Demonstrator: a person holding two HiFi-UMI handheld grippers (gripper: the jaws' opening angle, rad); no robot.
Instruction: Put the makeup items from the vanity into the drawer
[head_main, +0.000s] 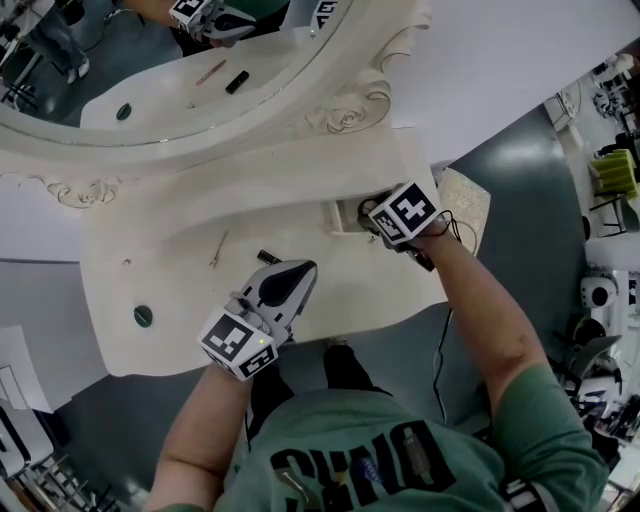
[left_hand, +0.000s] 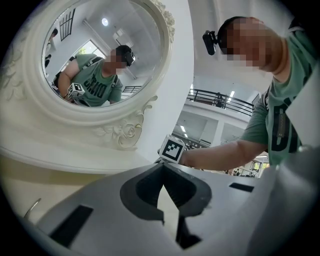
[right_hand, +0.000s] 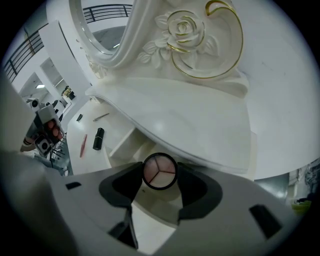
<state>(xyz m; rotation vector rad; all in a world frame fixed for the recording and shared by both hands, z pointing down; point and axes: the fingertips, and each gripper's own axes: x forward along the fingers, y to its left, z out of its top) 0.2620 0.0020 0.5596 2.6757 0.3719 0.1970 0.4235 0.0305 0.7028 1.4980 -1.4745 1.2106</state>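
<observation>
A round black-rimmed compact (right_hand: 159, 171) with three pinkish powder sections sits between the pads of my right gripper (right_hand: 159, 176), which is shut on it. In the head view this gripper (head_main: 375, 217) hangs over the small open drawer (head_main: 342, 214) under the vanity's raised shelf, and its marker cube hides the compact. My left gripper (head_main: 303, 270) rests over the vanity top near the front edge, its jaws shut and empty (left_hand: 161, 168). A black lipstick (head_main: 268, 257) and a thin pencil (head_main: 218, 249) lie on the top to its left.
The white vanity (head_main: 180, 300) has a large carved oval mirror (head_main: 150, 90) behind. A green round piece (head_main: 143, 316) lies at the front left. A white stool (head_main: 468, 205) stands to the right. From the right gripper, the drawer (right_hand: 125, 144), lipstick (right_hand: 98, 138) and a red pencil (right_hand: 83, 145) show.
</observation>
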